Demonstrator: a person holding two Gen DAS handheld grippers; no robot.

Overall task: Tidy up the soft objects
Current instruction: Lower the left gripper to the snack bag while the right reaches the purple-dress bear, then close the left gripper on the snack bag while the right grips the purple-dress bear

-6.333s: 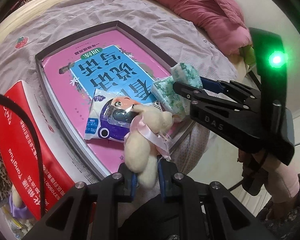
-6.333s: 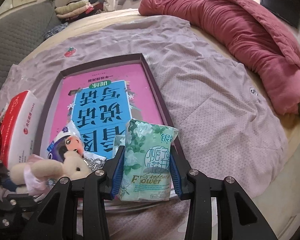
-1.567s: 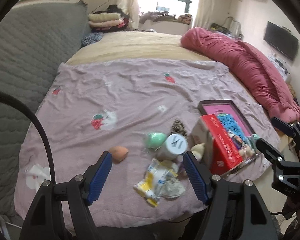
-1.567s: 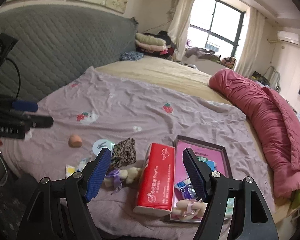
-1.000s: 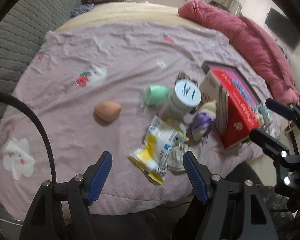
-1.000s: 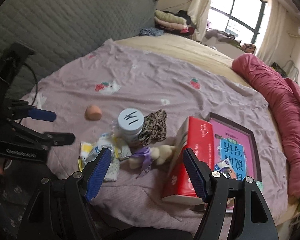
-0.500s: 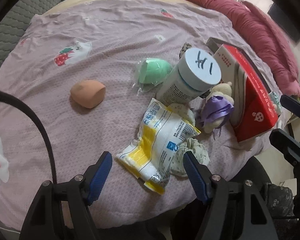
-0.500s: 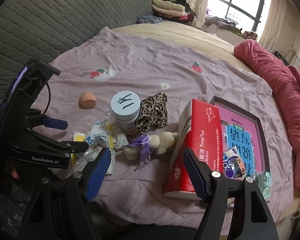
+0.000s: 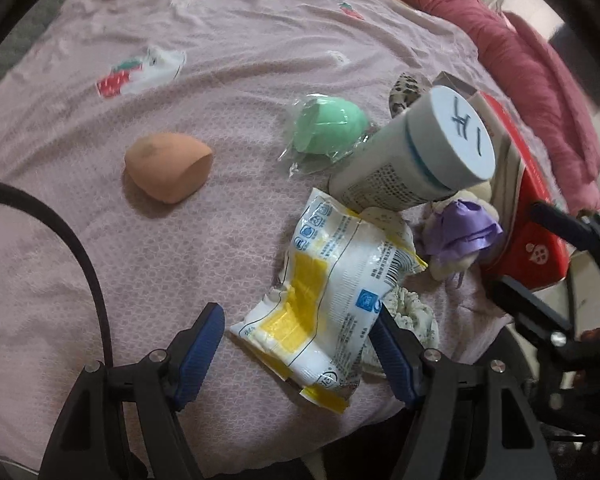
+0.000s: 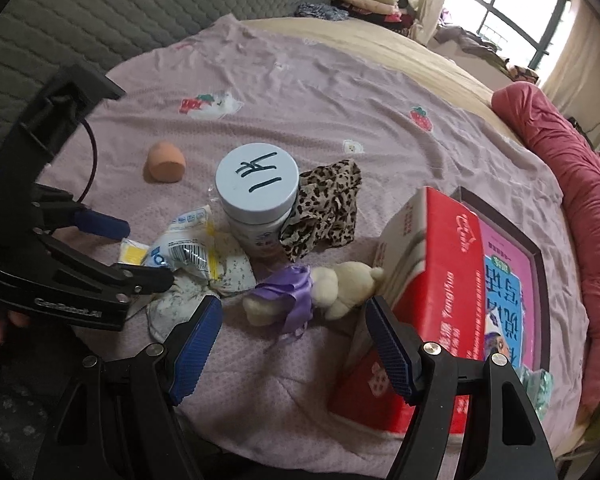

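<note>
- Both grippers hang over the near edge of the bed (image 9: 228,64) with their fingers spread wide and nothing between the pads.
- Left gripper (image 9: 298,346): the yellow-and-white packet (image 9: 332,296) lies on the sheet just ahead of its blue fingers (image 9: 198,350), its near end between them but not touched.
- A floral cloth pouch (image 9: 410,312) pokes out from under that packet, close to the right-hand finger.
- Right gripper (image 10: 294,334): the plush bear with the purple ribbon (image 10: 316,290) lies on its side just beyond the fingertips, clear of both pads.
- Further off on the sheet sit an orange sponge (image 9: 168,172), a green sponge in clear wrap (image 9: 330,128) and a leopard-print cloth (image 10: 328,212), the last resting against the white jar (image 10: 258,200).
- Compared with a second ago, both views sit lower and closer: the packet and the bear now fill the space ahead of the fingers, where before they were small and distant.
- Several seconds back each gripper held an item over the tray, a plush toy in the left and a green tissue pack in the right; now both are empty.
- The dark-rimmed tray (image 10: 536,256) lies behind the red tissue box (image 10: 440,280); a pink and blue book covers its floor, and a green pack (image 10: 538,388) shows at its near corner.
- The jar stands upright with its lid on; its contents cannot be seen.
</note>
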